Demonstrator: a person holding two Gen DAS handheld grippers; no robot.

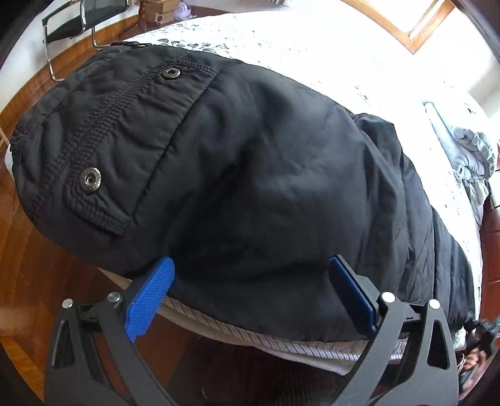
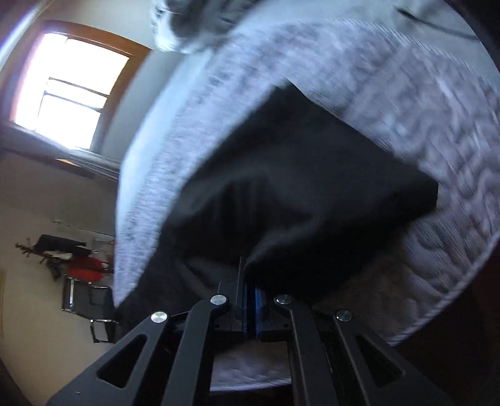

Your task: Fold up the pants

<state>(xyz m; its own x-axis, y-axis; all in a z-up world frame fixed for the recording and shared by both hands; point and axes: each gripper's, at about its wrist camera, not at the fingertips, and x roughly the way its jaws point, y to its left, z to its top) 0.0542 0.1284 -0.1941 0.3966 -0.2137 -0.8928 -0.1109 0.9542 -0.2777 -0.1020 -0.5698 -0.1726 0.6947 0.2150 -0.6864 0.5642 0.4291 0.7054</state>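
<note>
Black pants (image 1: 250, 171) lie spread on a white patterned bed cover (image 1: 312, 56), the waistband with two metal snaps (image 1: 90, 178) to the left. My left gripper (image 1: 252, 262) is open wide at the near edge of the bed. Its blue pads (image 1: 156, 290) stand on either side of the pants' near edge and do not press on it. In the blurred right wrist view, my right gripper (image 2: 250, 281) is shut, and a fold of the black pants (image 2: 312, 187) comes out of its closed pads, above the bed cover (image 2: 437, 125).
Wooden floor (image 1: 47, 265) lies beyond the bed's near edge. A black metal-framed chair (image 1: 78, 18) stands at the far left. Crumpled grey bedding (image 1: 468, 150) sits at the right end of the bed. A bright window (image 2: 68, 90) and another chair (image 2: 87, 299) show by the wall.
</note>
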